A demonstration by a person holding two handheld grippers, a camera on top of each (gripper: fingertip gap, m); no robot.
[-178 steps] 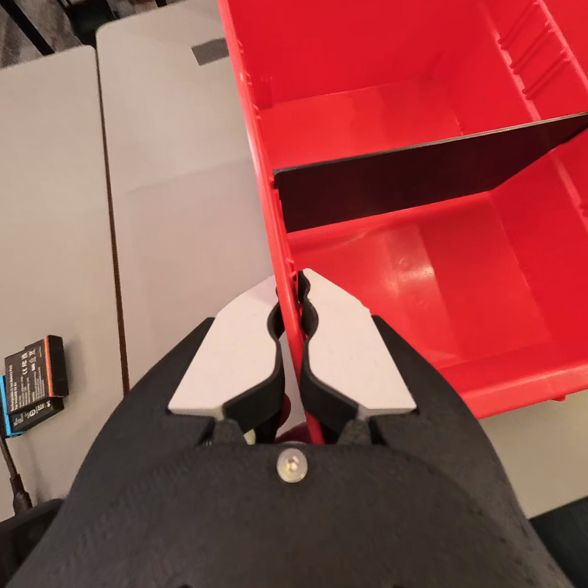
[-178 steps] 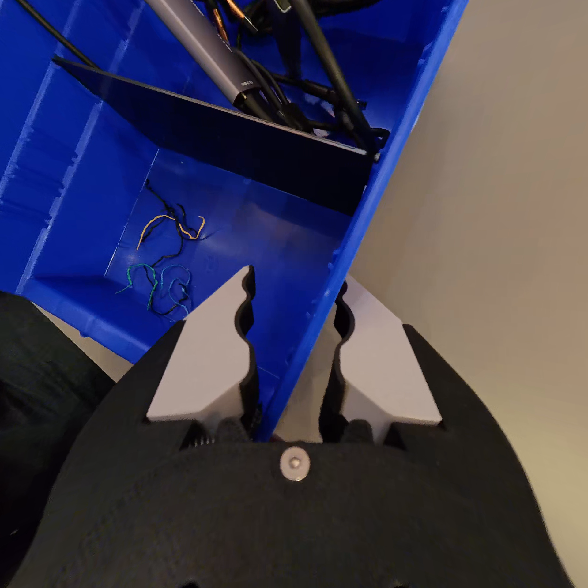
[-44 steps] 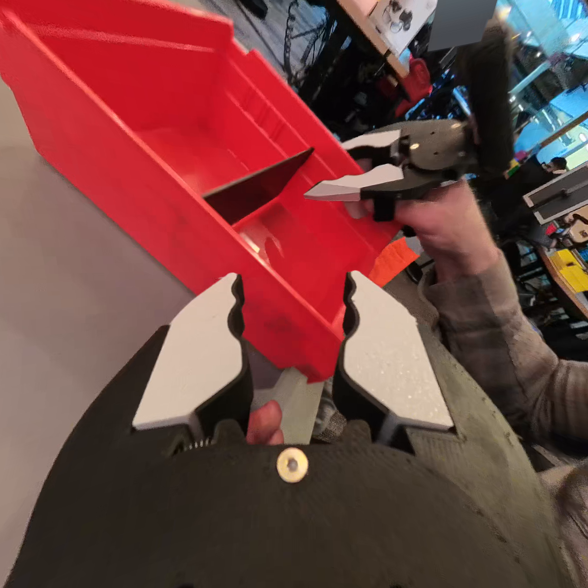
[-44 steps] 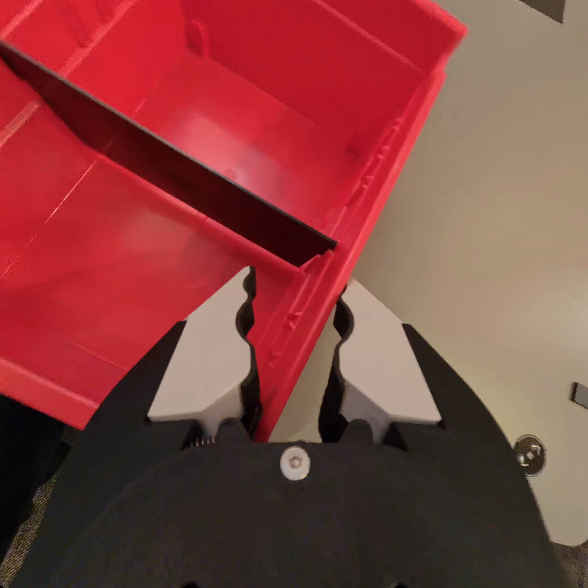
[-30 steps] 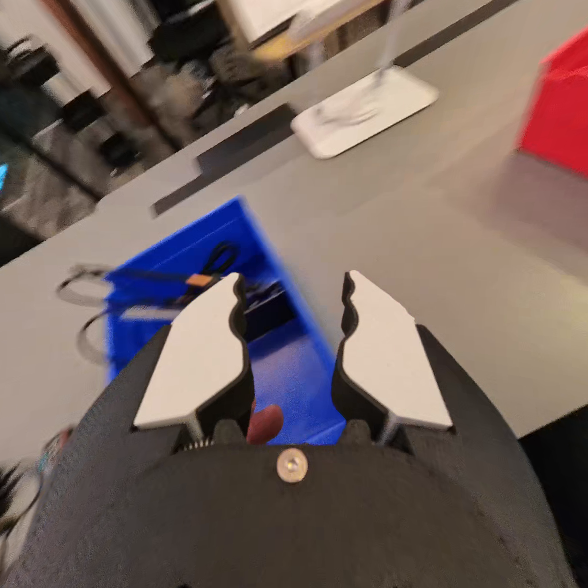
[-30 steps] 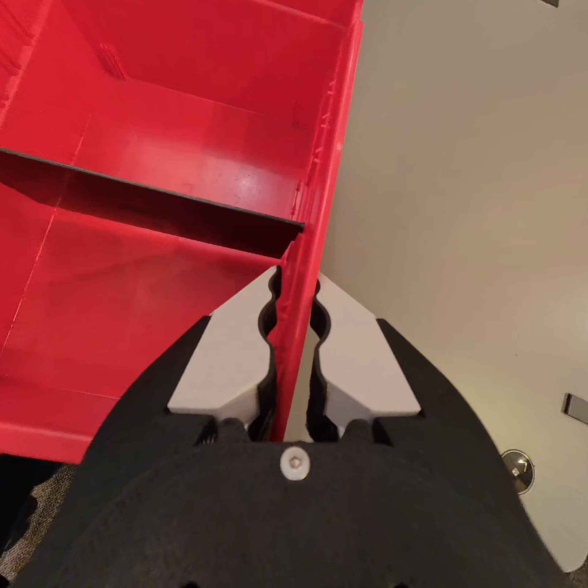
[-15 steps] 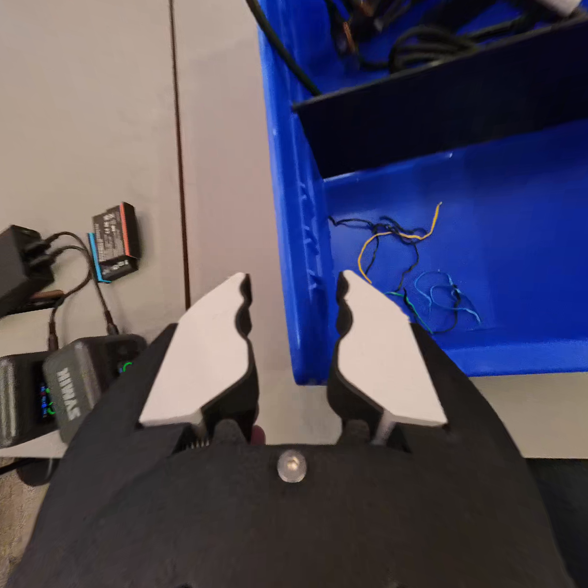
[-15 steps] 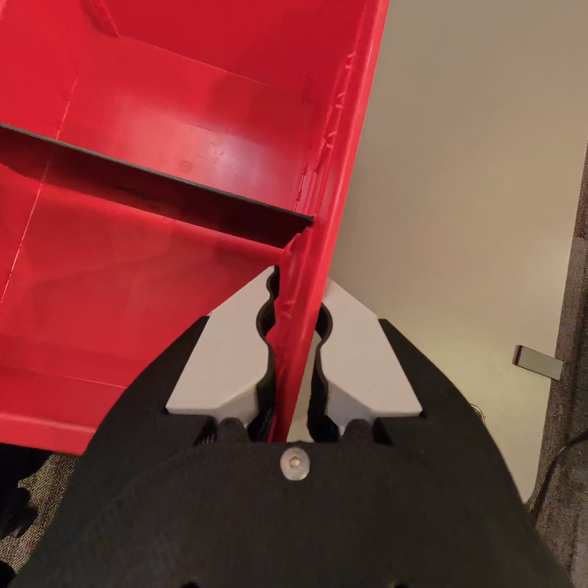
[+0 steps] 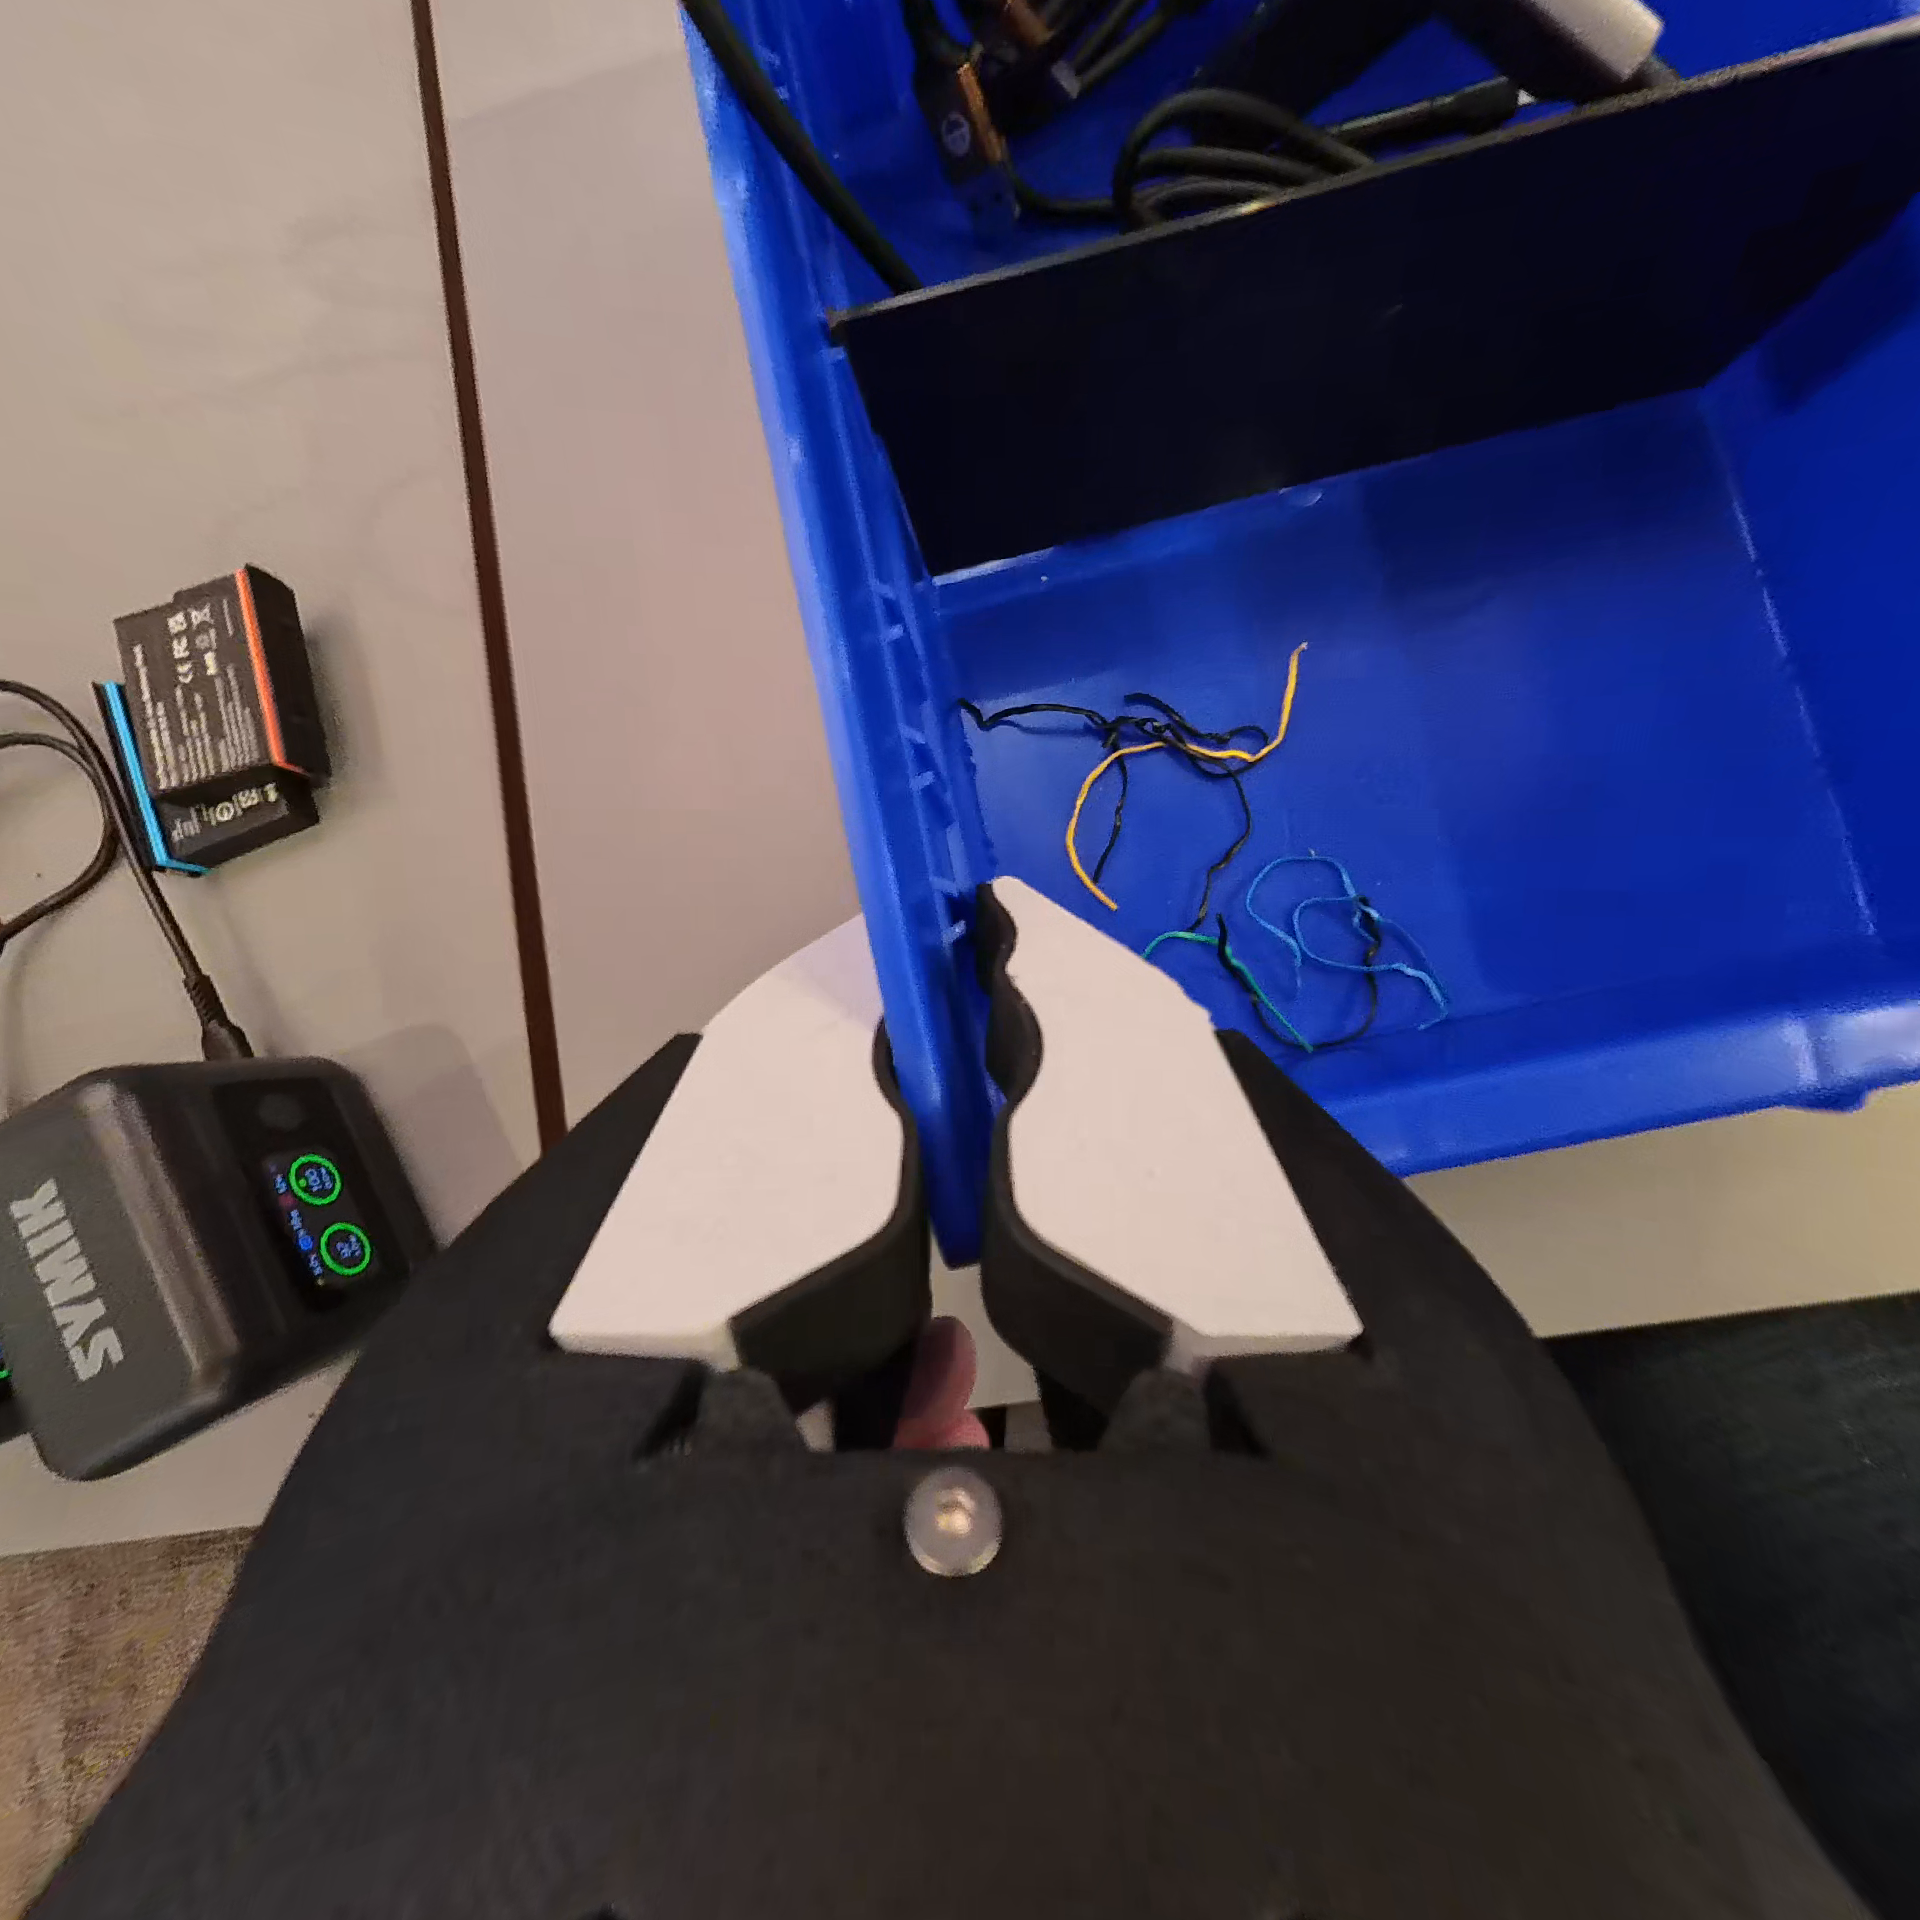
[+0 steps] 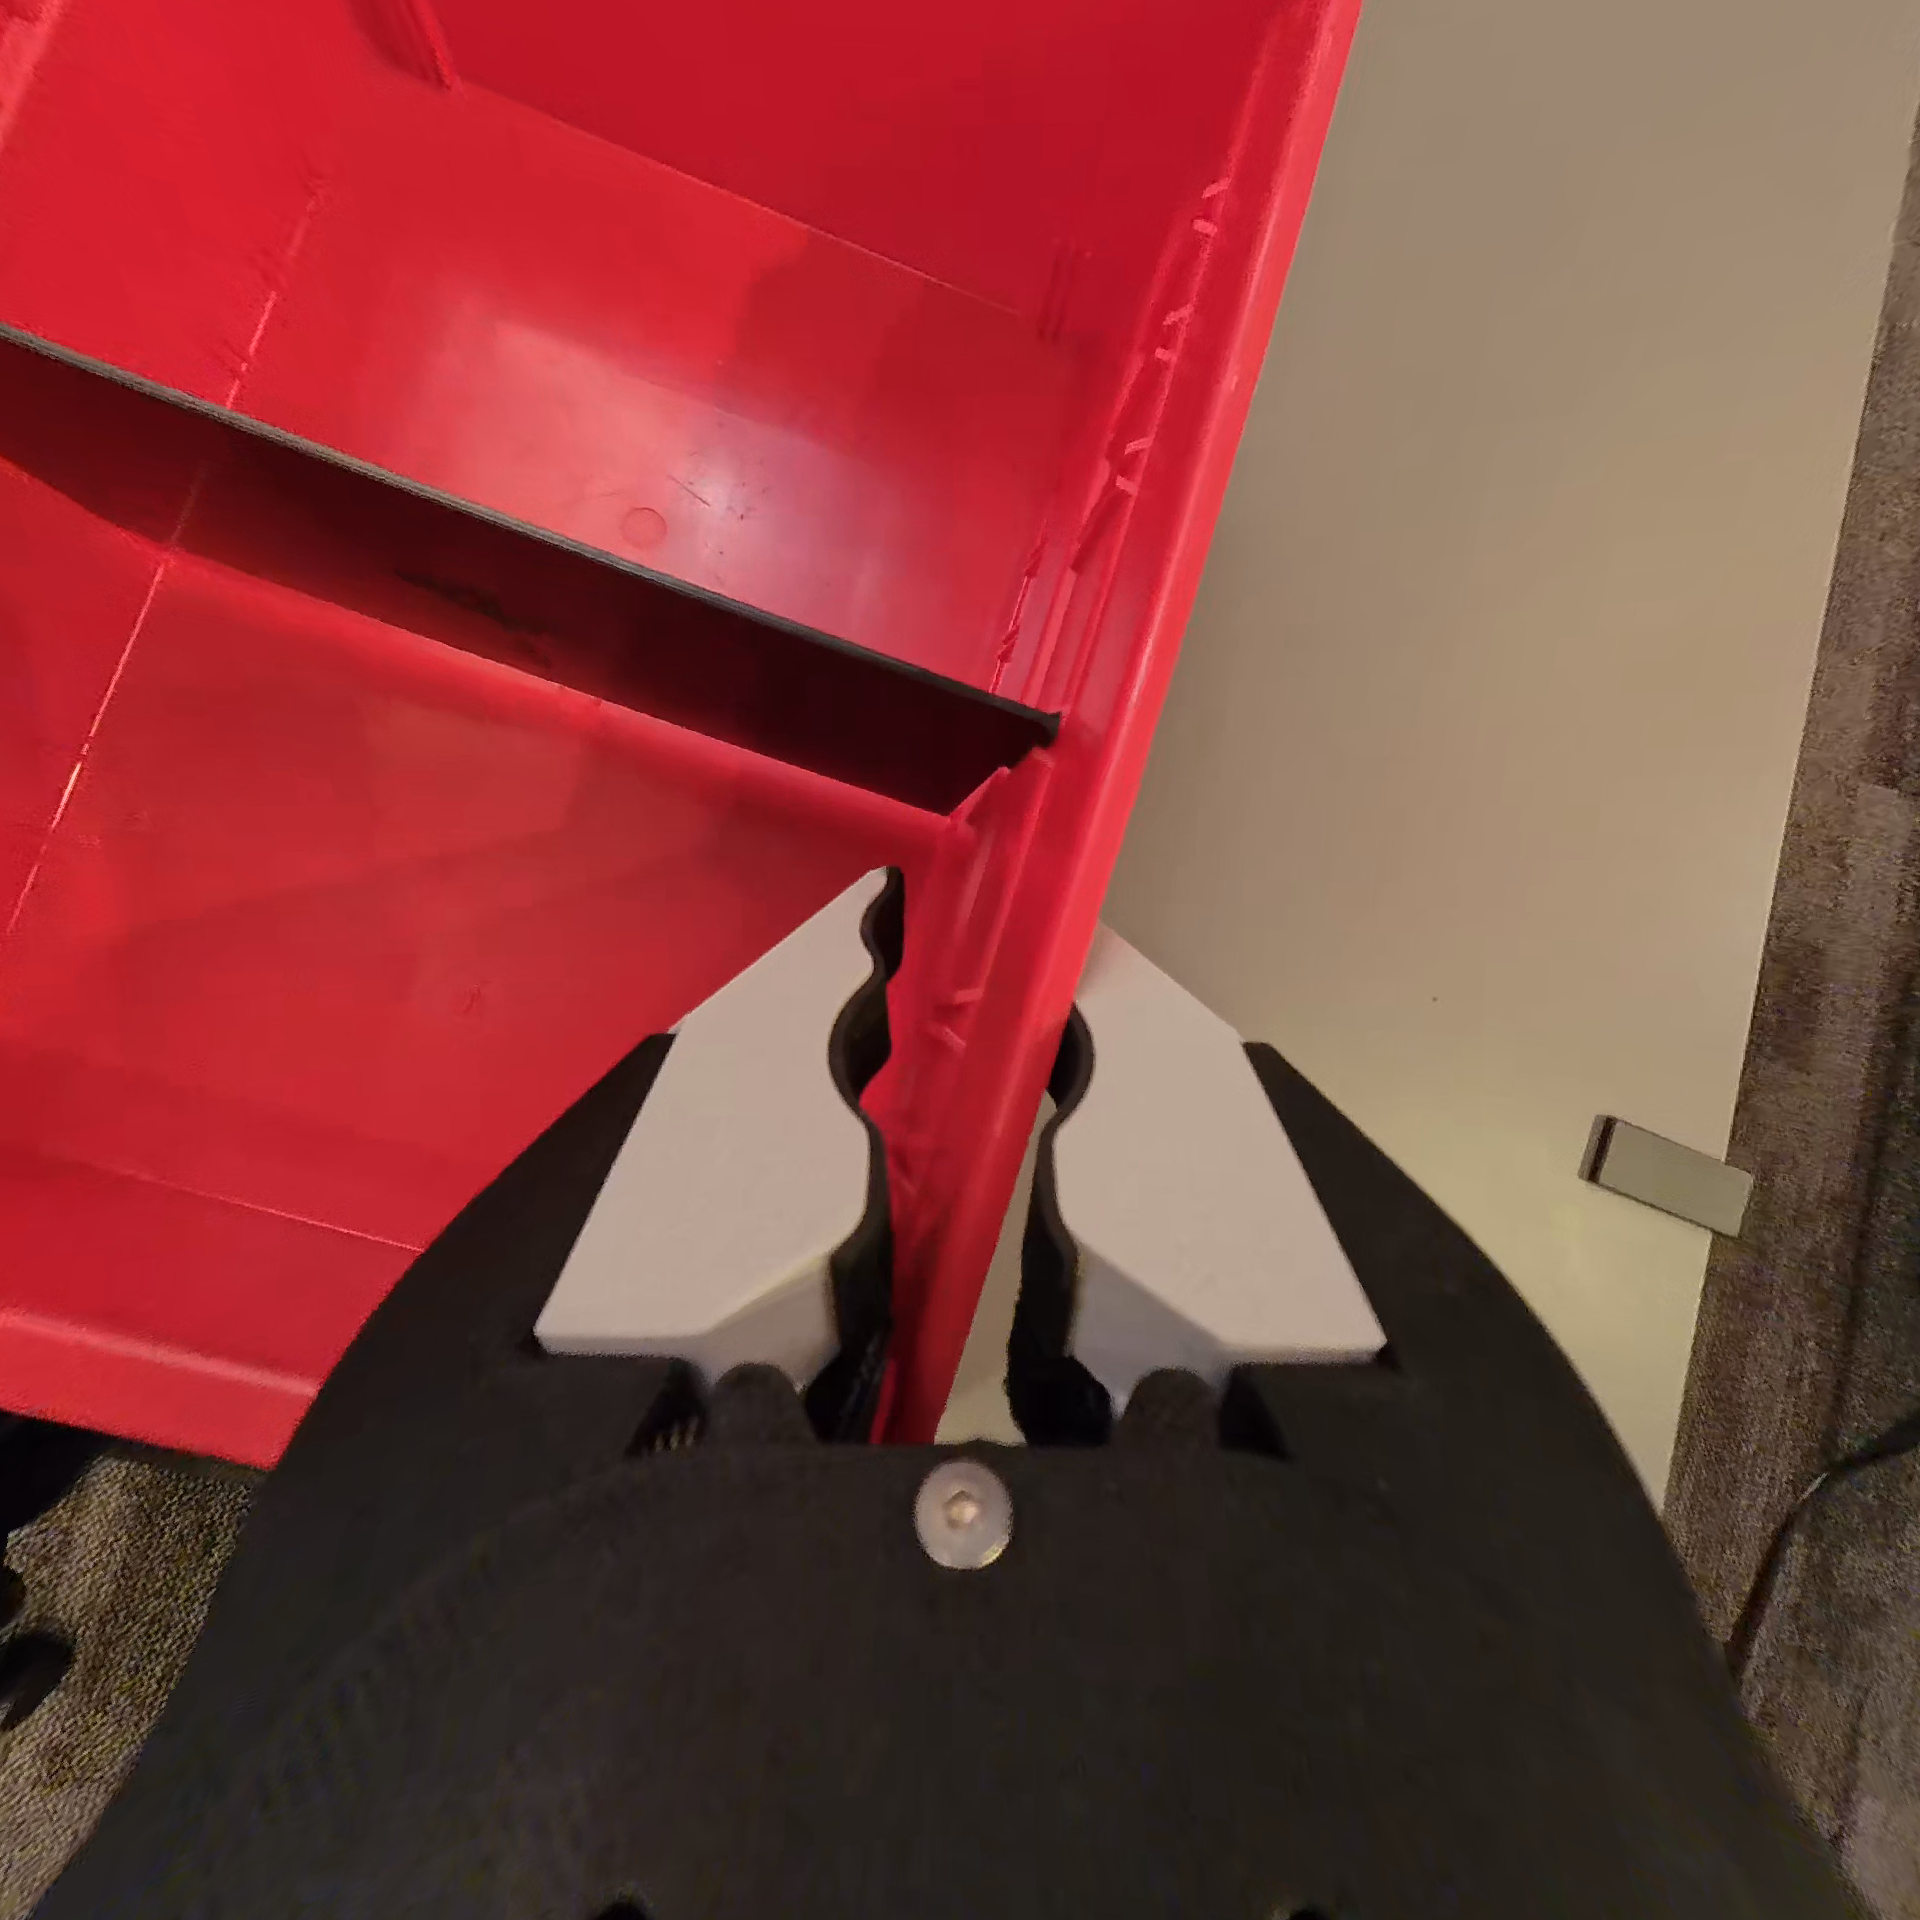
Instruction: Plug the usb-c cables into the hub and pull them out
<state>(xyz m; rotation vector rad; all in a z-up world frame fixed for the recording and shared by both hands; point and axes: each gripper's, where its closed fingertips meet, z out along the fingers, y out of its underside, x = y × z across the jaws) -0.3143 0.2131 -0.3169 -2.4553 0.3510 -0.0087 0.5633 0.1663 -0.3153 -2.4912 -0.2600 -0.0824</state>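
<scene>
**Bins in hand, no cable plugged yet**

I have the left tool (image 9: 951,1081) pinching the near left wall of the blue bin (image 9: 1558,1101), one finger outside, one inside. The right tool (image 10: 971,1049) is closed on the right wall of the red bin (image 10: 1174,520) in the same manner.

Progress: by my judgement the task proper has not begun. No cable is held and nothing is being plugged in or pulled out; both tools are occupied with bins. All plugging and all pulling remain.

Contents, blue bin: a black divider (image 9: 1299,343) splits it. The far compartment holds the black cables (image 9: 1226,166) in a tangle, and a grey bar at the top edge that I take to be the hub (image 9: 1590,31). The near compartment holds only thin wire scraps (image 9: 1195,790), yellow, black, green and blue.

Contents, red bin: a black partition (image 10: 582,613) crosses it; both compartments show nothing inside.

On the counter (image 9: 644,520) left of the blue bin lie a battery (image 9: 213,707) and a dark charger (image 9: 177,1236).
</scene>
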